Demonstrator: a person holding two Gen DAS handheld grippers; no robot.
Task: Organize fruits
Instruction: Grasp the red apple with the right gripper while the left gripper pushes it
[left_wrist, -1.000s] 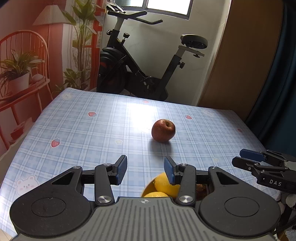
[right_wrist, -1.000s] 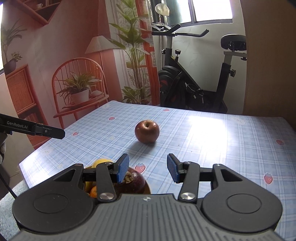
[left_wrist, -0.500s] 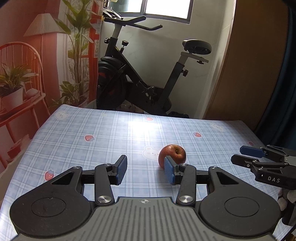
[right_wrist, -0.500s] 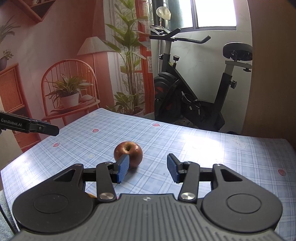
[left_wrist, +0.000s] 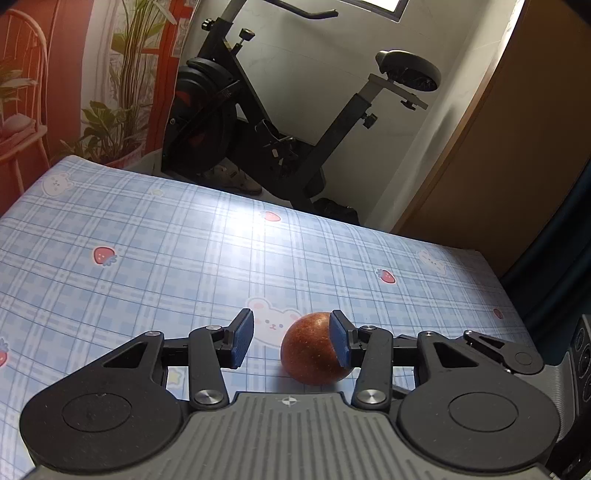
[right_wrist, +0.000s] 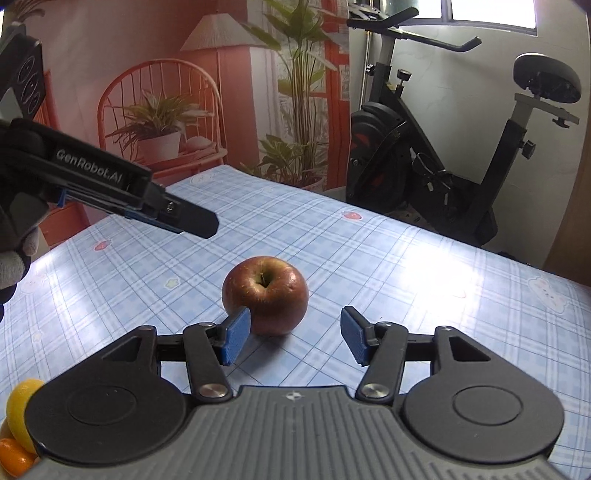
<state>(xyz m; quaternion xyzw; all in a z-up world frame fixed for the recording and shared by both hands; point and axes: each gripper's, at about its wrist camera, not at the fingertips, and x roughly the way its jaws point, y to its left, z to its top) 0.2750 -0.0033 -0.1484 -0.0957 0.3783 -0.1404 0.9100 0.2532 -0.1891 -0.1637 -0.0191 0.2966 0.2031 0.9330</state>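
Observation:
A red apple (left_wrist: 312, 350) sits on the blue checked tablecloth (left_wrist: 166, 258). My left gripper (left_wrist: 291, 341) is open and low around it, with the apple against the right pad and a gap to the left pad. In the right wrist view the apple (right_wrist: 266, 291) stands upright, just past my open right gripper (right_wrist: 293, 339), close to its left pad. The left gripper's body (right_wrist: 110, 188) shows at the upper left, above and left of the apple.
A yellow lemon (right_wrist: 20, 410) and an orange fruit (right_wrist: 13, 456) show at the bottom left edge of the right wrist view. An exercise bike (left_wrist: 280, 122) stands beyond the table's far edge. A wooden door (left_wrist: 491, 155) is at the right.
Both grippers have moved forward and down toward the apple. The apple now lies between the left gripper's fingers. The fruit bowl has dropped out of the left wrist view.

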